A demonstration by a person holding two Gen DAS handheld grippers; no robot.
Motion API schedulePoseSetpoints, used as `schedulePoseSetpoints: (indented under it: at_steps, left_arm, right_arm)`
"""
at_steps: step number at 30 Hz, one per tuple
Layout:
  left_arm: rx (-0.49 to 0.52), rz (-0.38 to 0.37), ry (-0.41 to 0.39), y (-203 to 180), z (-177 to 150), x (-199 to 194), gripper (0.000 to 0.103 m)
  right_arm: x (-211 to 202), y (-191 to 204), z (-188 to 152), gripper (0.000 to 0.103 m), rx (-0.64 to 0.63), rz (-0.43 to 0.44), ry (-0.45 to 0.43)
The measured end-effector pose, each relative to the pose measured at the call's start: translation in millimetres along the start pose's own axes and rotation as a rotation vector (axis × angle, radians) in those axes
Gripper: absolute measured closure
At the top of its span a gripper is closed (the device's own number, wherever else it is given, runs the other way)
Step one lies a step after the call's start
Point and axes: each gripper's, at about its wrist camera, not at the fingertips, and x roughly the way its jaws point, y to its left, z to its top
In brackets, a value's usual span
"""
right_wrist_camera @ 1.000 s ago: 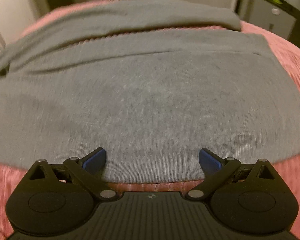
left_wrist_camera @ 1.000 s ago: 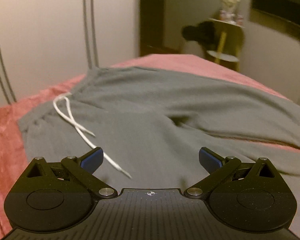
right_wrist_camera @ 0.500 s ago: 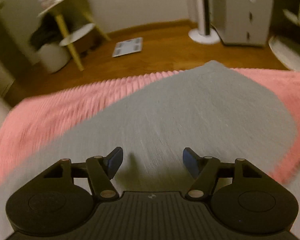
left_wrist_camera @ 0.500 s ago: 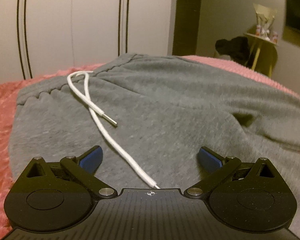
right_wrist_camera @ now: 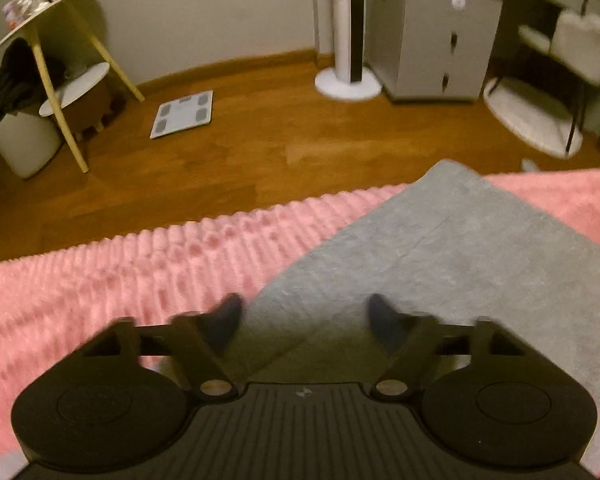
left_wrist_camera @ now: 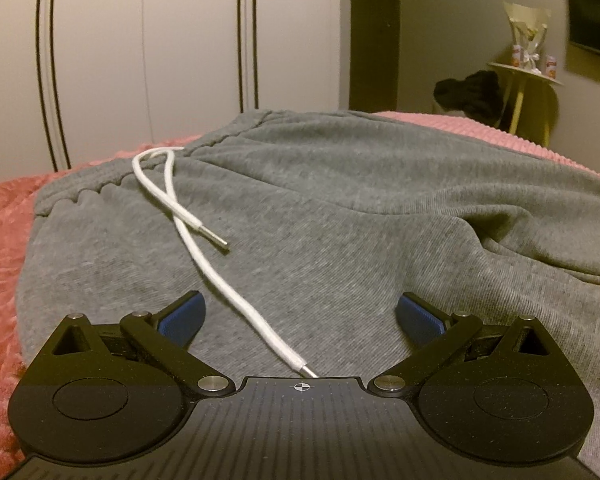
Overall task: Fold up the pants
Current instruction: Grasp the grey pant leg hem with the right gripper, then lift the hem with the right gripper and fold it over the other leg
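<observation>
left gripper gapes over grey sweatpants, white drawstring toward 11 o'clock; right gripper has just been closing, still apart over the pant leg's edge.

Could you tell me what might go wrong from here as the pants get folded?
The white drawstring lies loose between the open left hand-held gripper fingers; it could get pinched instead of fabric. The right hand-held gripper has just been closing over the grey pants edge beside the pink blanket, and might grab blanket too.
</observation>
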Motion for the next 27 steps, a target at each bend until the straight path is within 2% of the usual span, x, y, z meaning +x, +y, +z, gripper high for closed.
schedulePoseSetpoints:
  at_steps: [1, 3, 6, 8, 9, 11, 14, 16, 17, 18, 20, 21, 22, 23, 24, 27]
  left_arm:
    - [-0.002, -0.001, -0.001, 0.3, 0.0, -0.5, 0.0]
    - [-0.004, -0.003, 0.001, 0.8, 0.5, 0.5, 0.0]
    - [-0.01, -0.007, 0.003, 2.2, 1.4, 0.7, 0.0]
    - [-0.018, -0.013, 0.002, 3.9, 2.0, -0.2, 0.0]
    - [-0.025, -0.019, 0.001, 5.3, 2.3, -0.8, 0.0]
    - [-0.035, -0.025, 0.0, 7.0, 2.8, -1.9, 0.0]
    - [-0.028, -0.023, 0.006, 6.1, 3.8, -2.4, 0.0]
    - [-0.022, -0.026, 0.007, 5.7, 4.3, -4.3, 0.0]
    - [-0.021, -0.029, 0.008, 6.2, 4.6, -5.6, 0.0]
    - [-0.022, -0.031, 0.012, 7.0, 4.9, -7.1, 0.0]
    - [-0.021, -0.036, 0.019, 8.3, 5.8, -12.4, 0.0]
    - [-0.016, -0.04, 0.027, 8.7, 7.1, -16.2, 0.0]
    - [-0.013, -0.04, 0.033, 8.7, 9.5, -20.3, 0.0]
    - [-0.015, -0.041, 0.037, 8.4, 14.1, -25.6, 0.0]
    - [-0.022, -0.057, 0.033, 7.8, 20.2, -31.0, 0.0]
    - [-0.059, -0.175, 0.013, 1.5, 48.6, -41.1, 0.0]
  right_arm:
    - [-5.4, -6.0, -3.5, 0.089, 0.006, 0.013, -0.021]
    - [-18.8, -26.2, -8.9, 0.097, 0.05, 0.113, -0.037]
    - [-57.0, -76.9, -30.3, 0.098, 0.145, 0.297, -0.115]
    - [-92.1, -113.6, -60.6, 0.099, 0.201, 0.383, -0.158]
    - [-112.8, -127.5, -81.7, 0.099, 0.181, 0.408, -0.179]
    - [-152.8, -159.2, -133.5, 0.099, 0.143, 0.438, -0.22]
    - [-178.4, -206.5, -208.7, 0.099, 0.173, 0.431, -0.155]
    - [-177.6, -226.5, -247.2, 0.099, 0.176, 0.366, -0.093]
    - [-175.5, -231.3, -256.7, 0.101, 0.144, 0.321, -0.092]
    - [-178.9, -232.1, -258.8, 0.1, 0.099, 0.308, -0.127]
    - [-194.2, -219.3, -252.9, 0.079, -0.049, 0.219, -0.224]
    - [-199.8, -213.6, -250.8, 0.053, -0.103, 0.213, -0.285]
    - [-204.4, -209.8, -252.0, 0.035, -0.118, 0.227, -0.33]
    - [-202.3, -209.7, -248.8, 0.034, -0.113, 0.243, -0.34]
    - [-196.8, -213.9, -244.0, 0.034, -0.074, 0.27, -0.311]
    - [-173.9, -244.6, -237.7, 0.034, 0.174, 0.405, -0.165]
